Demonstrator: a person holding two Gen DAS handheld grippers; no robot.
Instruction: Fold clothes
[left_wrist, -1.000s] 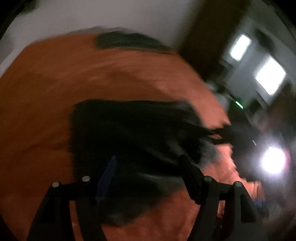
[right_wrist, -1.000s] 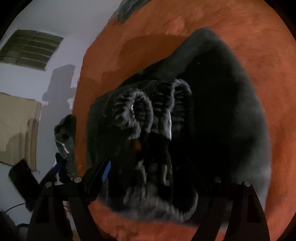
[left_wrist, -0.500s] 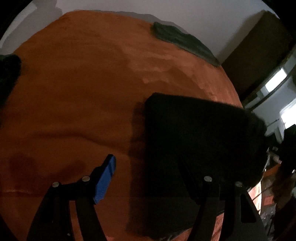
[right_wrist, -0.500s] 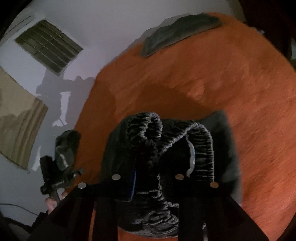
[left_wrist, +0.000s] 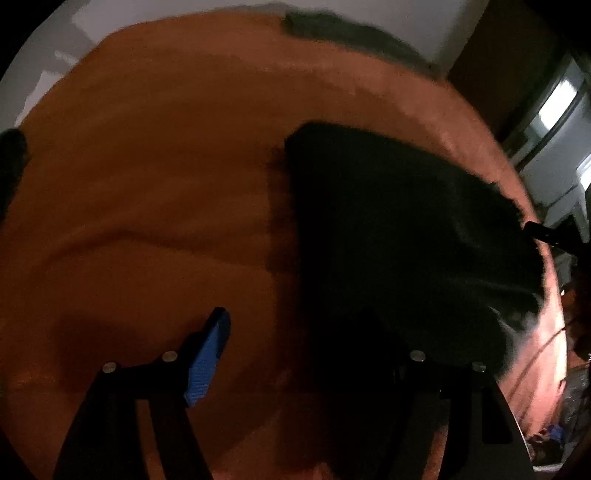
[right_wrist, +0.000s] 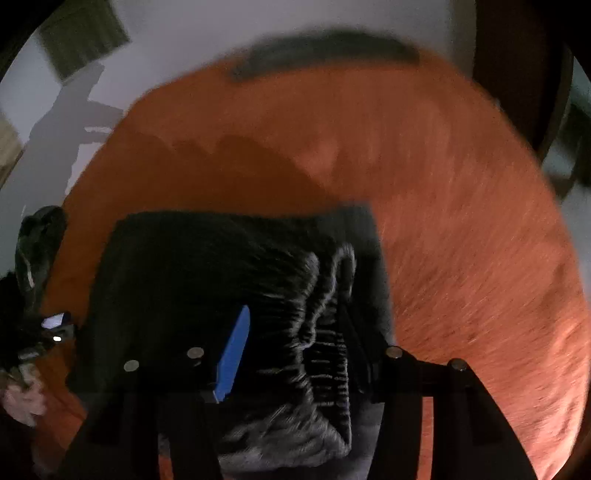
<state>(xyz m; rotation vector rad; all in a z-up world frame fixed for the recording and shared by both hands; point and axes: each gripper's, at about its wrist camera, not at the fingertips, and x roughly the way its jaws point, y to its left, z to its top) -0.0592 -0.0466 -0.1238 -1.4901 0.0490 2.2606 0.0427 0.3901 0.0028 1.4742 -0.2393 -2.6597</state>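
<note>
dark garment (right_wrist: 207, 280): 1; grey cloth (right_wrist: 325, 51): 1; orange blanket (right_wrist: 461, 221): 1

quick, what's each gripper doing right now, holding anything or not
Left gripper: open, holding nothing, at the edge of the dark garment.
Right gripper: jaws opening, ribbed waistband between them but not pinched.

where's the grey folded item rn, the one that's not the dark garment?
The grey folded item lies at the far edge of the orange surface by the white wall, top centre in both wrist views, well apart from the dark garment.
</note>
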